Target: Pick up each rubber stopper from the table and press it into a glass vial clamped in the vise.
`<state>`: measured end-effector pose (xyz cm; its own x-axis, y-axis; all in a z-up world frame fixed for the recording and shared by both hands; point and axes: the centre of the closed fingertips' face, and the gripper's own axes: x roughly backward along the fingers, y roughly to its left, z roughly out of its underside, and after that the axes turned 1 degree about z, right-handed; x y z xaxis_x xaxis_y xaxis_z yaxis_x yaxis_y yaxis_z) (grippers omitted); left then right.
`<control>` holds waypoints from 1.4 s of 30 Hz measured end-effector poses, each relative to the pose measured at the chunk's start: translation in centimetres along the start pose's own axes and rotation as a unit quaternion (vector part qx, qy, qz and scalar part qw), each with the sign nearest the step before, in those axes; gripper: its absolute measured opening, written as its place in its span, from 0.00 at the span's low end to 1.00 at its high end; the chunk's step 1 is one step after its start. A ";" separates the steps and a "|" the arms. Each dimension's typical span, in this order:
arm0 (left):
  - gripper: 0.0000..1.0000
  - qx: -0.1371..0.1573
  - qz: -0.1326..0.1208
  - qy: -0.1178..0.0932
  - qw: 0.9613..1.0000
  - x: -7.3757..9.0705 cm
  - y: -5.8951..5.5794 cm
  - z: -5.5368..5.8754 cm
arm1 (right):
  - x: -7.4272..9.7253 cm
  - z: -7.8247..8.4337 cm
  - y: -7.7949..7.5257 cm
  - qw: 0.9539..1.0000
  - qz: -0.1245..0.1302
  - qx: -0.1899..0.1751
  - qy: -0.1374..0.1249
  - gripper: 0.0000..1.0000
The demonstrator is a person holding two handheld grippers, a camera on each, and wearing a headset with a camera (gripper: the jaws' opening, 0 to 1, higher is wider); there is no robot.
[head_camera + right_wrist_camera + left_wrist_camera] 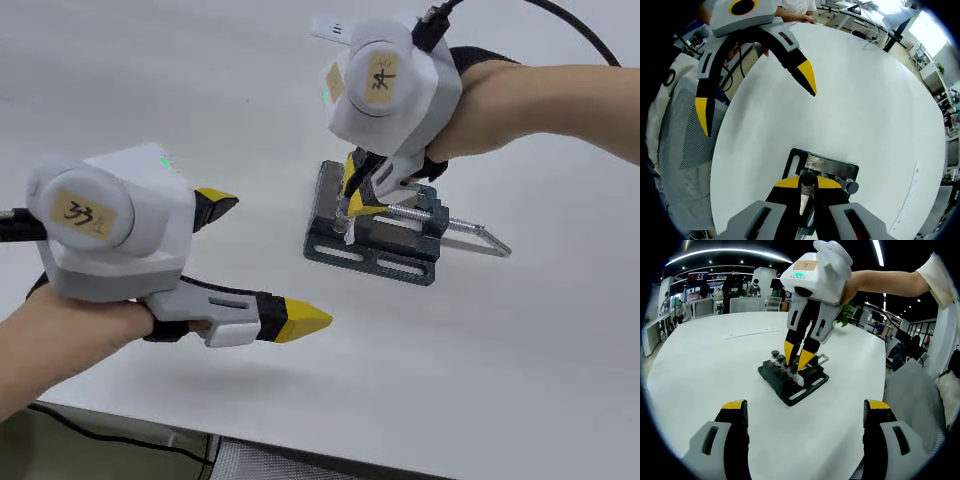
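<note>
At the left of the head view, the left tongs hang over the near part of a white counter, held by a hand. Their yellow-tipped jaws are spread wide apart with nothing between them. They sit close to the counter's near edge, which runs along the bottom of that view, and a broad stretch of bare surface separates them from the vise, well apart to the right. The small dark vise stands near the middle of the counter with open surface on every side. The right tongs point down onto it from above, held by a hand reaching in from the right, jaws drawn close together. In the right gripper view those jaws pinch a dark, round rubber stopper directly over the vise's clamp. What lies under the stopper is hidden by the tips, so how far it is pressed in cannot be told. In the left gripper view a short row of stoppered vials stands in the vise just left of the right tongs' tips, too small to count surely. The vise's screw handle sticks out to the right. The counter is plain matte white with a curved edge, and a grey mesh chair stands beside it. Beyond is an open office with desks, distant people and strip lights overhead.
</note>
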<state>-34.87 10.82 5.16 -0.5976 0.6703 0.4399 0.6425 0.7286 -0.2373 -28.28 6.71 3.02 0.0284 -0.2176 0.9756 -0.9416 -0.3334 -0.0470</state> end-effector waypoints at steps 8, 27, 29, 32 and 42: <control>0.95 0.001 0.001 -0.002 1.000 -0.1 0.0 -0.1 | -0.1 0.0 0.0 1.000 0.002 0.014 -0.010 0.04; 0.95 0.005 0.001 -0.001 1.000 0.0 0.1 0.3 | 0.2 0.3 0.1 0.997 0.020 0.049 -0.053 0.04; 0.95 0.006 0.002 -0.001 1.000 -0.1 0.0 0.3 | 0.2 0.4 0.1 0.997 0.021 0.057 -0.048 0.04; 0.95 0.007 0.003 -0.001 1.000 -0.1 0.0 0.3 | 0.2 0.3 0.0 0.997 0.022 0.057 -0.048 0.04; 0.94 0.009 0.001 -0.001 1.000 -0.1 0.2 0.5 | 0.1 0.3 -0.1 0.997 0.019 0.058 -0.036 0.04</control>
<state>-34.92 11.00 4.69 -0.5978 0.6721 0.4369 0.6349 0.7297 -0.2539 -28.04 6.42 3.00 0.0206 -0.2958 0.9550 -0.8975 -0.4263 -0.1127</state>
